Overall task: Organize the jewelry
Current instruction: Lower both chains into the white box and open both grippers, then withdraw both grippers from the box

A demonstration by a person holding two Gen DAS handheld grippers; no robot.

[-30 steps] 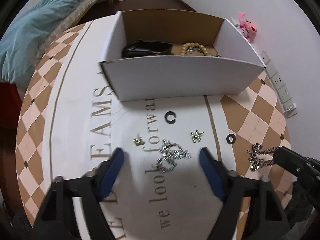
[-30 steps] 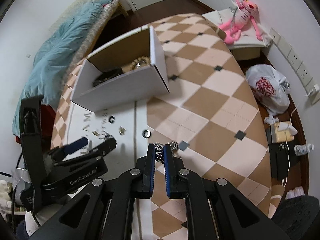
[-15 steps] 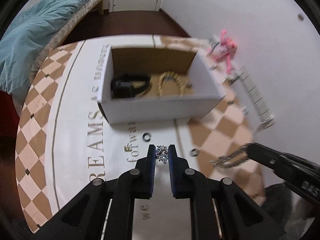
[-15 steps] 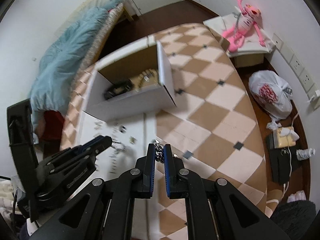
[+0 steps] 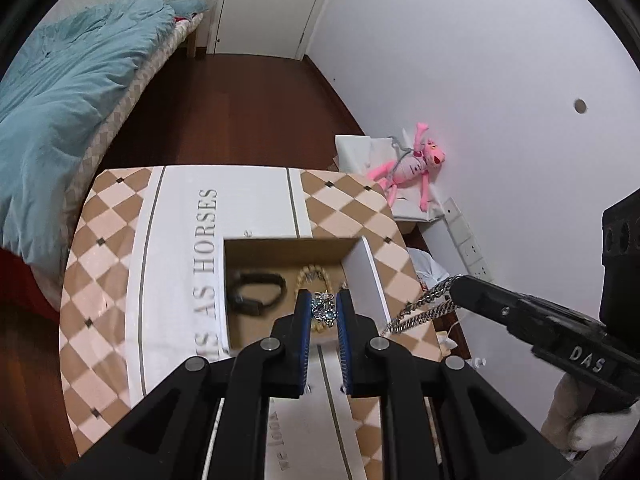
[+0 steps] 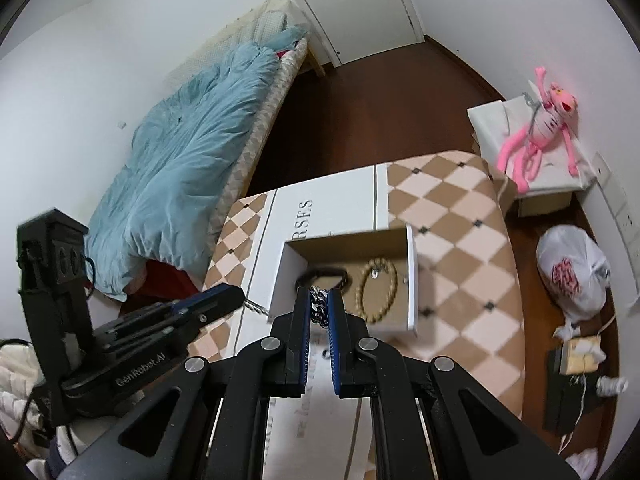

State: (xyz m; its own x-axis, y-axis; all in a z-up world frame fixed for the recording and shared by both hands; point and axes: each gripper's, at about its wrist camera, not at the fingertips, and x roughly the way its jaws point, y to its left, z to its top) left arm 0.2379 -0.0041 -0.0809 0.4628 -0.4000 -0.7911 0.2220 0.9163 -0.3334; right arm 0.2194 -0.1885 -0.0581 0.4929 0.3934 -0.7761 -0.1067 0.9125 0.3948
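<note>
Black band [image 5: 256,292] in the box [image 5: 372,280] is blurred.

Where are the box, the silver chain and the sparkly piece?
box [image 6: 412,276], right wrist view, its right wall.
silver chain [image 5: 424,312], left wrist view, hanging links.
sparkly piece [image 5: 323,309], left wrist view, its middle.

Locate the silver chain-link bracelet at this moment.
The silver chain-link bracelet is pinched in the right gripper, dangling at the right of the left wrist view, beside the open cardboard box.
</note>
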